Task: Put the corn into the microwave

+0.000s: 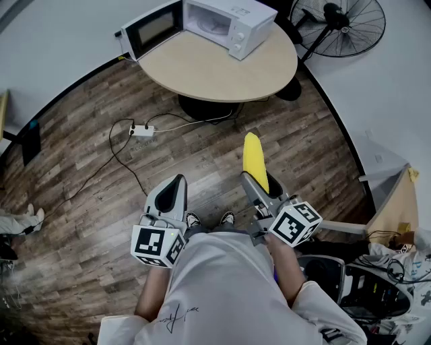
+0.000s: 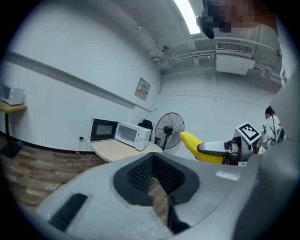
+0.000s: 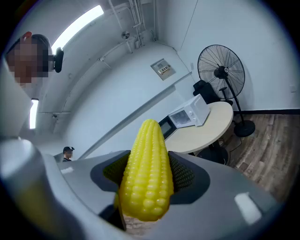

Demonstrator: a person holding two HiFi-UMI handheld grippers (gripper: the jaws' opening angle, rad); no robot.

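microwave (image 1: 227,24) on table (image 1: 217,73), fan (image 1: 340,25) right of table, power strip (image 1: 142,131) on floor (image 1: 74,202)

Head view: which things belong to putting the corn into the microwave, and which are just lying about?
For the job: corn, right gripper holding it, microwave with its door open.
Lying about: standing fan, power strip.

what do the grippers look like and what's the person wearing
The left gripper and right gripper are light grey tapered shells with black ribbed pads; each carries a white cube with black square markers. The person wears a white short-sleeved t-shirt.
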